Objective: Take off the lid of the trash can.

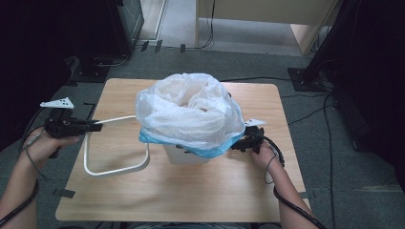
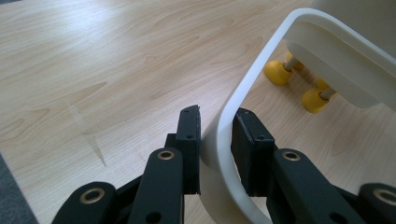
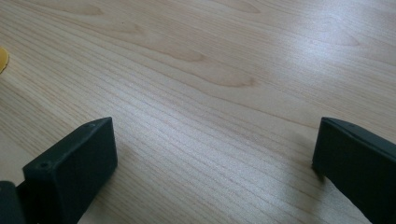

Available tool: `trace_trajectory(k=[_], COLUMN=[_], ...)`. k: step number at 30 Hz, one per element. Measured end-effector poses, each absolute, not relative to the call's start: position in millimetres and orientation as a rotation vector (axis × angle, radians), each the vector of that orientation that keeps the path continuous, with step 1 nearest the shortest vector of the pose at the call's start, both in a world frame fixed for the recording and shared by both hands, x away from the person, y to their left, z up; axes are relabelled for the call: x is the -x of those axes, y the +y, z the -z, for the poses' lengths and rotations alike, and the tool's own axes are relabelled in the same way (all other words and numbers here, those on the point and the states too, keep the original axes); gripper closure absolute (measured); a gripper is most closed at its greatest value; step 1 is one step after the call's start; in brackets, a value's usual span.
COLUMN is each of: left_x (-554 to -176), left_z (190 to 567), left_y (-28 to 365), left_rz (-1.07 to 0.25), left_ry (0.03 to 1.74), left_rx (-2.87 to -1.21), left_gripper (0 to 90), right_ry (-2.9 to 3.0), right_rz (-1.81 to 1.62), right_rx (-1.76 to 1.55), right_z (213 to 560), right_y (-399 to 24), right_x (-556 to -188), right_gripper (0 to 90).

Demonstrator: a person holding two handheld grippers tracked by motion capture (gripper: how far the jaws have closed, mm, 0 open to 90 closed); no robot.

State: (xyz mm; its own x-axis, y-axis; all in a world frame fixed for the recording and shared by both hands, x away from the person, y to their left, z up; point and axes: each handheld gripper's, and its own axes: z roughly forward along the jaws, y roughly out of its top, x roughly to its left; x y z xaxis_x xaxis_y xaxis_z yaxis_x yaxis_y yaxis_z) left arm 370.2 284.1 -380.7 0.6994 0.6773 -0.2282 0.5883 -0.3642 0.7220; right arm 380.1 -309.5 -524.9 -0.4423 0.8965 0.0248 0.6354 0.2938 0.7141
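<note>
Unmarked white frame (image 2: 224,140), plain bag (image 1: 186,112)

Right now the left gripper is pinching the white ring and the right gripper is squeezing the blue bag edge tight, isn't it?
Not quite. The left gripper does pinch the white ring, but the right gripper squeezes nothing: the right gripper view shows its jaws wide apart with bare wooden table between them.
</note>
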Motion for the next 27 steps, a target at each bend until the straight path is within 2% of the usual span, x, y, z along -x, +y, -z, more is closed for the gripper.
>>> trace_trajectory(k=[27], left_x=[-386], left_z=[437], left_y=[253], left_rz=[-0.115], left_ry=[0.953], left_rx=[-2.072], left_gripper=[72.7], right_ry=[2.188], right_rz=[-0.939], right_rx=[-1.378], right_z=[525], right_y=[-309], right_x=[-379], right_gripper=[0.0])
